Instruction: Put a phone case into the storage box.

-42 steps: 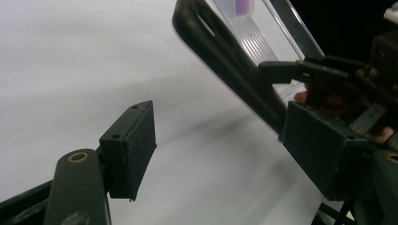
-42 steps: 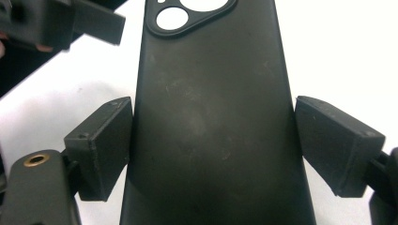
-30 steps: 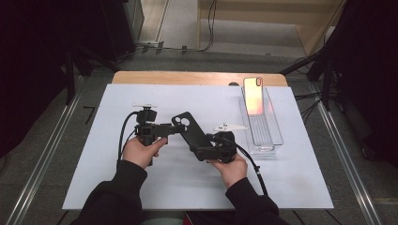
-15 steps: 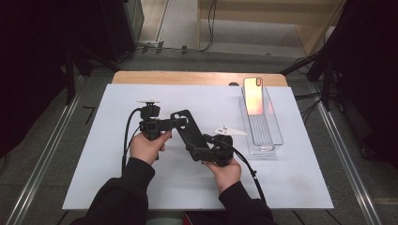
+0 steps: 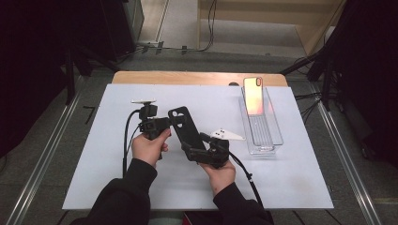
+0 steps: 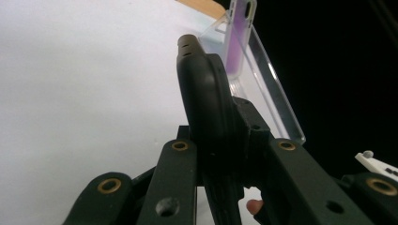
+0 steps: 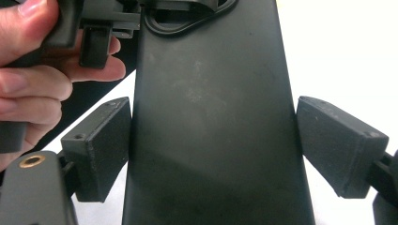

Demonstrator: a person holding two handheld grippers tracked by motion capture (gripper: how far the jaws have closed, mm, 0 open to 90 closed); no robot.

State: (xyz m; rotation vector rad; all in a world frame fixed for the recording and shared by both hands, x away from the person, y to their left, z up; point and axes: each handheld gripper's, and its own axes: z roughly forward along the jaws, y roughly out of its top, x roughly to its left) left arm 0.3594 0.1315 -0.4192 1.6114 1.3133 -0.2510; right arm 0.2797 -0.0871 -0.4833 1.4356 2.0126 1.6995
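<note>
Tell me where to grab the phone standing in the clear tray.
Grip the phone across its two long side edges near the top, coming from above: it leans upright against the far end of the clear tray, and the walls flank its base.

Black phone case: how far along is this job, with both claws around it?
Done: the black phone case is up off the table, the left claw having just closed on it. In hand: the right claw has just been opening, one pad clear of the case. Left: probably bringing case and the phone leaning in the clear tray together.
</note>
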